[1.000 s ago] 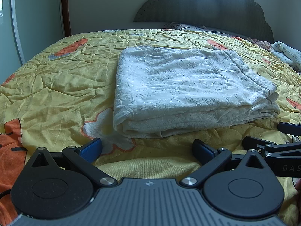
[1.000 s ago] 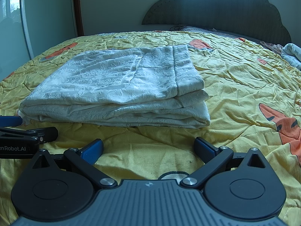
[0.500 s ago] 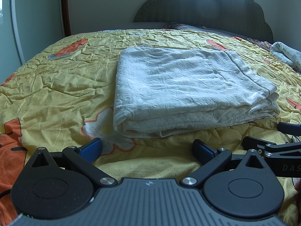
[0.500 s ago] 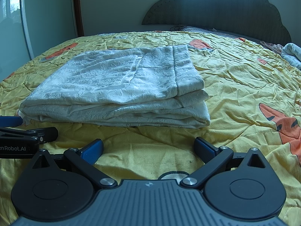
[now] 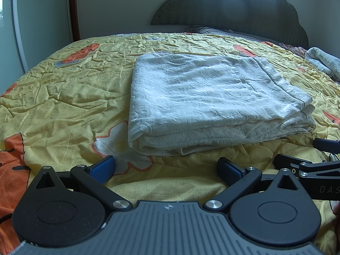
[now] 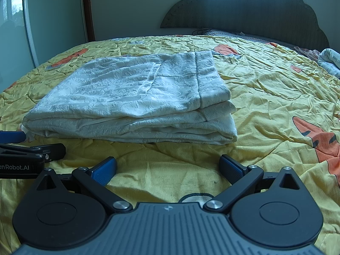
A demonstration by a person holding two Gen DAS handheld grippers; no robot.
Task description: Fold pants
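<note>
Hand-held gripper (image 5: pixel 165 167) open; pants (image 5: pixel 212 102) folded flat.

Folded white pants (image 5: pixel 214 104) beyond splayed left tool (image 5: pixel 166 169)

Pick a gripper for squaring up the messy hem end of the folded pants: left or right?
Right. The staggered layer ends of the pants sit nearly straight ahead of the right gripper, jaws open. From the left gripper they lie far to the side.
</note>
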